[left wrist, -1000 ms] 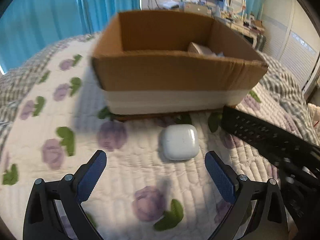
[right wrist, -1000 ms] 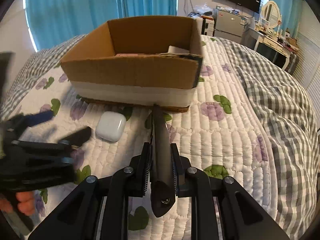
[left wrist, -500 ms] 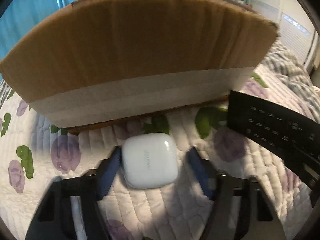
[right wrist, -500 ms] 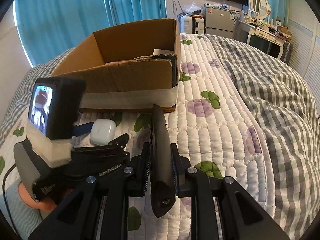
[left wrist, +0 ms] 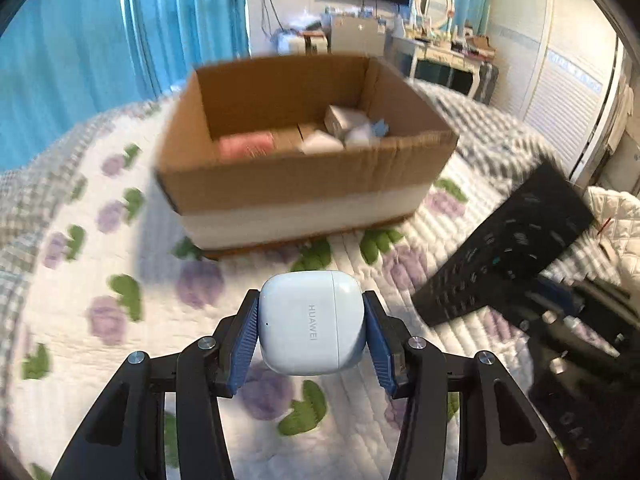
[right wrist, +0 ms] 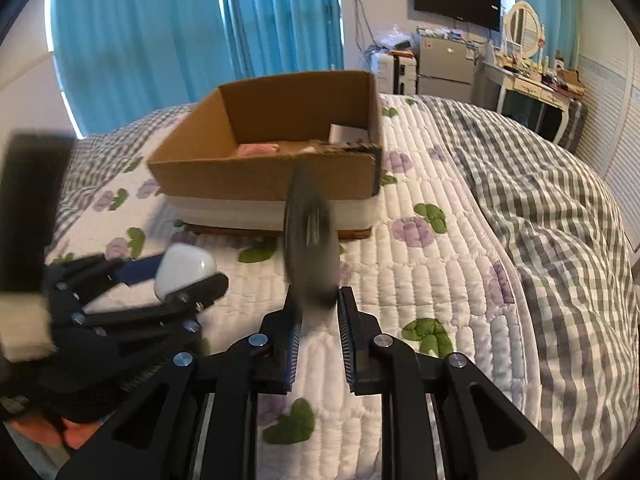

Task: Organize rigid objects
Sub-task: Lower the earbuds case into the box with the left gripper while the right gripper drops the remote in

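My left gripper (left wrist: 310, 332) is shut on a white earbud case (left wrist: 311, 322) and holds it above the quilt, in front of an open cardboard box (left wrist: 304, 188); both also show in the right wrist view, the case (right wrist: 182, 268) at the left. My right gripper (right wrist: 318, 332) has its jaws slightly apart, and the black remote control (right wrist: 308, 240) is blurred and tilted between them, its lower end near the pads. The remote shows in the left wrist view (left wrist: 504, 248) at the right. The box (right wrist: 272, 176) holds a pink item (right wrist: 258, 148) and white boxes (left wrist: 344, 120).
The bed has a floral quilt (right wrist: 420, 280) and a grey checked blanket (right wrist: 560, 220) on the right. Blue curtains (right wrist: 180, 32), a TV, a fridge and a cluttered desk (right wrist: 532, 80) stand behind the bed.
My left gripper closed on the earbud case and lifted it back from the box. My right gripper's jaws opened a little and the remote tilted and blurred, moving in them.
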